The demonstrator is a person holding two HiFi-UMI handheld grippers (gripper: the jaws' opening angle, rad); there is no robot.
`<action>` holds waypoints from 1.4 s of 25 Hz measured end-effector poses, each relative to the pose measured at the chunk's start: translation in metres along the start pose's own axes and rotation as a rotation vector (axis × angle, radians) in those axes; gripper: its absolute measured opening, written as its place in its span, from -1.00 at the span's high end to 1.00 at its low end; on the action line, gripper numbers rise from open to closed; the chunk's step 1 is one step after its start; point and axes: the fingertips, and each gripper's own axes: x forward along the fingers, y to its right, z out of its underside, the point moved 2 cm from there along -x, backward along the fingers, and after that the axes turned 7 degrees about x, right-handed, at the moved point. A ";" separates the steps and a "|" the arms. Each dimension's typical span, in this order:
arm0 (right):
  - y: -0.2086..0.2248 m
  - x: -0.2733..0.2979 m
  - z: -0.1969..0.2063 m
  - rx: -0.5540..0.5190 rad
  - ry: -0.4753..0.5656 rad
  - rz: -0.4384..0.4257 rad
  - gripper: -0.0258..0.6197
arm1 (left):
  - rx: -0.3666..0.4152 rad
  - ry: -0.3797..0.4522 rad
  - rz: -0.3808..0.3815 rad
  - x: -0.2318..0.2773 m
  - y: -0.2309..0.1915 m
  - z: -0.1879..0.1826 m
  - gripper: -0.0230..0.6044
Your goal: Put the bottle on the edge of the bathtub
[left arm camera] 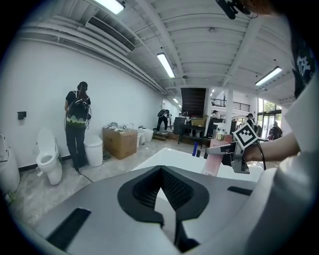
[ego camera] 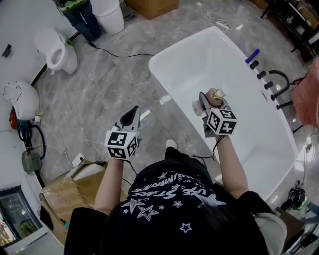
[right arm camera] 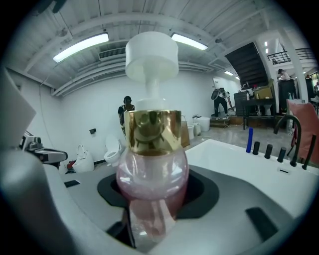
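Observation:
A pink bottle with a gold collar and a white pump top is held upright in my right gripper, above the white bathtub near its near rim. In the right gripper view the bottle fills the middle and the jaws of the right gripper press on its lower body. My left gripper hangs over the grey floor left of the tub, its jaws together with nothing in them. In the left gripper view the left gripper faces the tub, and the bottle shows to the right.
Black taps and a blue item stand on the tub's far rim. A toilet, a white bin, a standing person and a cable are at the far left. Cardboard boxes lie by my left side.

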 end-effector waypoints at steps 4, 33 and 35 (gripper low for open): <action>0.028 0.024 -0.018 0.029 0.006 0.036 0.24 | 0.012 0.007 0.027 0.046 -0.004 -0.021 0.88; 0.144 0.188 -0.105 0.244 0.079 0.518 0.24 | 0.162 -0.044 0.542 0.403 -0.104 -0.116 0.88; 0.155 0.206 -0.114 0.258 0.084 0.551 0.24 | 0.166 -0.052 0.570 0.431 -0.113 -0.122 0.88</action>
